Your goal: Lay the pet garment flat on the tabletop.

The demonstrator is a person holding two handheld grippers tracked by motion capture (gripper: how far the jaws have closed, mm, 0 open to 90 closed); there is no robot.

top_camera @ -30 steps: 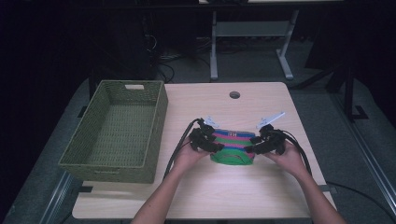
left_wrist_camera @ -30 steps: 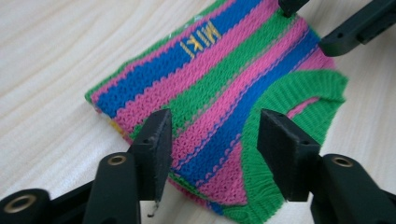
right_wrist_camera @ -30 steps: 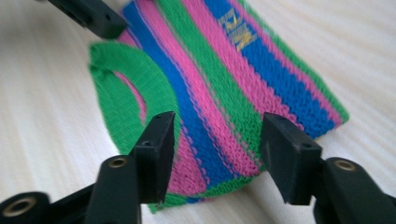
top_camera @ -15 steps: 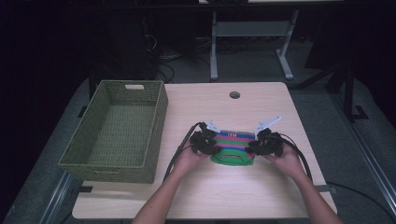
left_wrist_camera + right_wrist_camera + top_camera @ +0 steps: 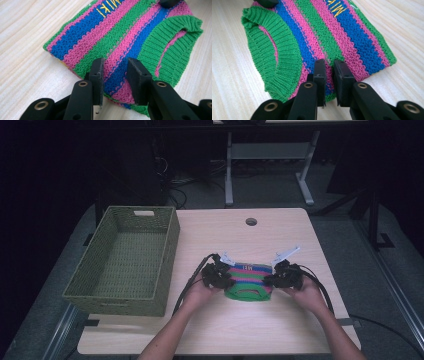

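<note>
One green wicker basket (image 5: 125,262) stands left of the striped knit (image 5: 249,279).

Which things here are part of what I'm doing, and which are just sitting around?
In the job:
- striped knitted garment
- left gripper, jaws just closing on one edge
- right gripper, pinching the opposite edge

Lying about:
- green woven basket, empty, left of the garment
- table and its cable hole
</note>
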